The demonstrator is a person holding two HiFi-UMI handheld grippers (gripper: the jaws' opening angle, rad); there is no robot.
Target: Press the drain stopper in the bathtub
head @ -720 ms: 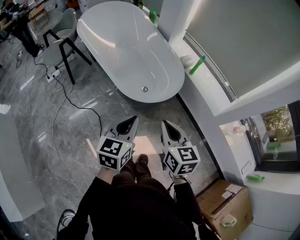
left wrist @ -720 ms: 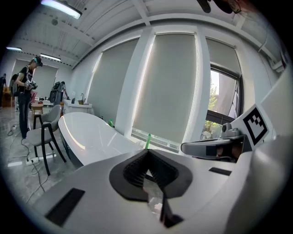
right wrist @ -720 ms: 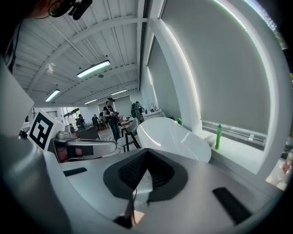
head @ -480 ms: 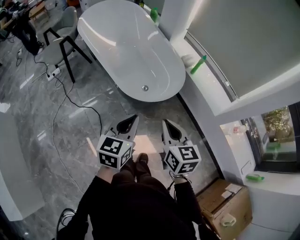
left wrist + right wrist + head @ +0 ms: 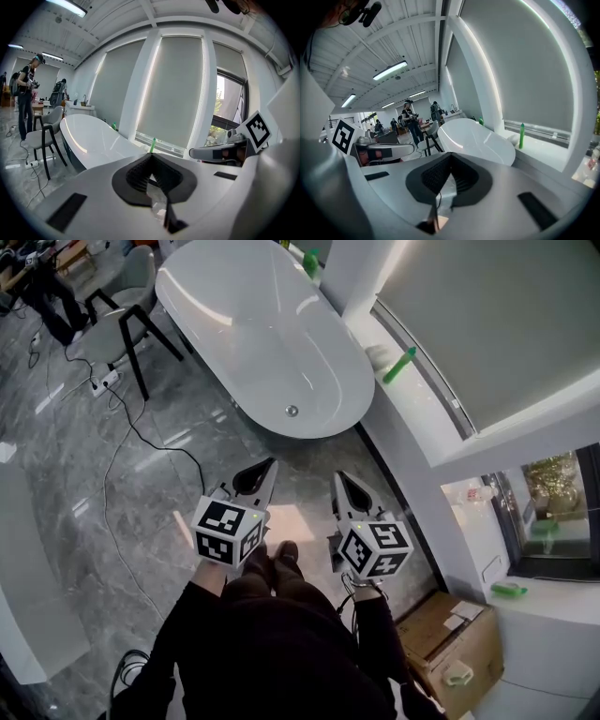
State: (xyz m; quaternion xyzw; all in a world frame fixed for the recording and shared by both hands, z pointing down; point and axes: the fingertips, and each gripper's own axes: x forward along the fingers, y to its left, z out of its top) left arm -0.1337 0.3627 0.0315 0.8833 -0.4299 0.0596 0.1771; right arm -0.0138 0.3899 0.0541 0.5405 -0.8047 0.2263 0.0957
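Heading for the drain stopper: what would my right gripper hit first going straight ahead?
Probably the bathtub's near end; the right gripper points at it over bare floor, though depth is unclear.

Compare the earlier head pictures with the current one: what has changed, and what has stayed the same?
Very little. The right gripper has drifted slightly rightward, and the whole view has shifted a touch. Nothing was gripped or released. The left gripper and the right one stay shut and empty above the floor, short of the bathtub. The drain stopper is untouched.
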